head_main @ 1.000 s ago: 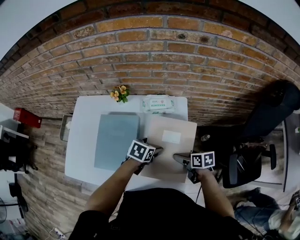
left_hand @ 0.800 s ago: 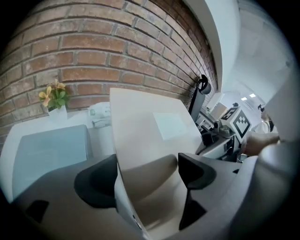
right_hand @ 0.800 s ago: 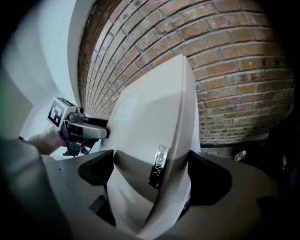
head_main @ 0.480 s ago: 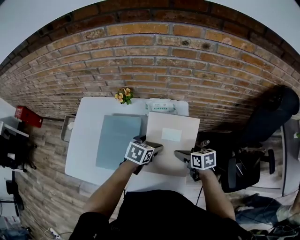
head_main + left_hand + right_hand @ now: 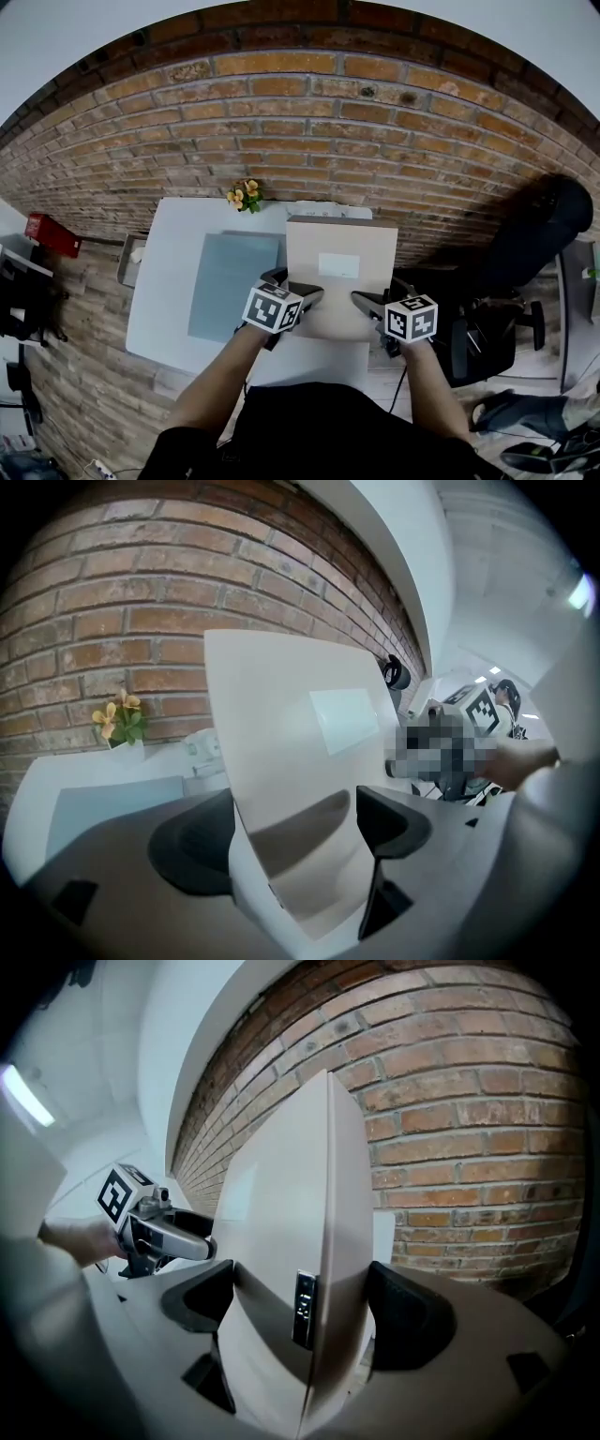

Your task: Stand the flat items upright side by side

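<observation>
A beige folder (image 5: 339,281) with a white label is tilted up off the white table (image 5: 169,281), its far edge raised toward the brick wall. My left gripper (image 5: 292,284) clasps its near left edge and my right gripper (image 5: 375,295) its near right edge. In the left gripper view the folder (image 5: 291,714) fills the space between the jaws of the left gripper (image 5: 295,827). In the right gripper view the right gripper (image 5: 300,1312) has just been closing its jaws on the folder's spine (image 5: 323,1204). A grey-blue folder (image 5: 225,281) lies flat to the left.
A small pot of flowers (image 5: 242,196) stands at the table's back edge against the brick wall, and a wipes pack (image 5: 202,747) sits beside it, mostly hidden behind the raised folder. A black office chair (image 5: 487,328) stands to the right. A small tray (image 5: 131,261) hangs off the table's left side.
The beige folder lay flat on the table before; its far edge has swung up toward the wall. Both grippers have risen with it.
</observation>
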